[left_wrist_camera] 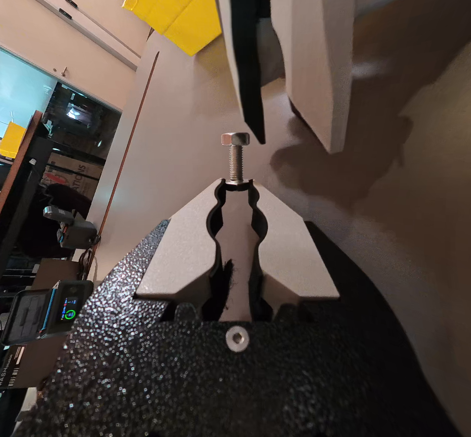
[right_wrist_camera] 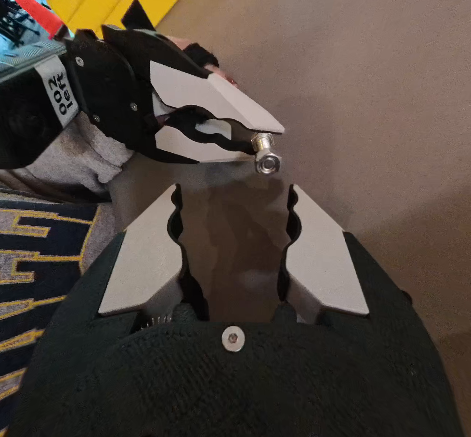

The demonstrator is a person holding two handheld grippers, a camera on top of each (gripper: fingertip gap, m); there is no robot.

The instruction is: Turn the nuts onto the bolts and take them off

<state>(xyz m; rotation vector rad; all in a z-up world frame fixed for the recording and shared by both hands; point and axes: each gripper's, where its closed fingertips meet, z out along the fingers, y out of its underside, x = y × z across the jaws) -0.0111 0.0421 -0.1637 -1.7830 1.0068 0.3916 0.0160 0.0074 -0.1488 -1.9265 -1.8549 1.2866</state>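
Currently left tool (left_wrist_camera: 237,185) clamps nut (left_wrist_camera: 237,182) w/ bolt (left_wrist_camera: 235,156) sticking out, mid-air above counter (right_wrist_camera: 369,68); right tool (right_wrist_camera: 234,190) spread, empty, near bolt head. Risk: off-axis grab could cock threads or knock nut loose.

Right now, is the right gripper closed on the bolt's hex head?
No. The right gripper stands open and empty just short of the bolt, which the left gripper clamps by the nut.

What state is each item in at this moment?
Left tool: shut on the nut.
Nut: clamped at the fingertips, threaded on the bolt.
Bolt: sticking out beyond the fingertips, head outward, off the table.
Right tool: open, empty, close to the bolt head.
Yellow bin: contents not visible.
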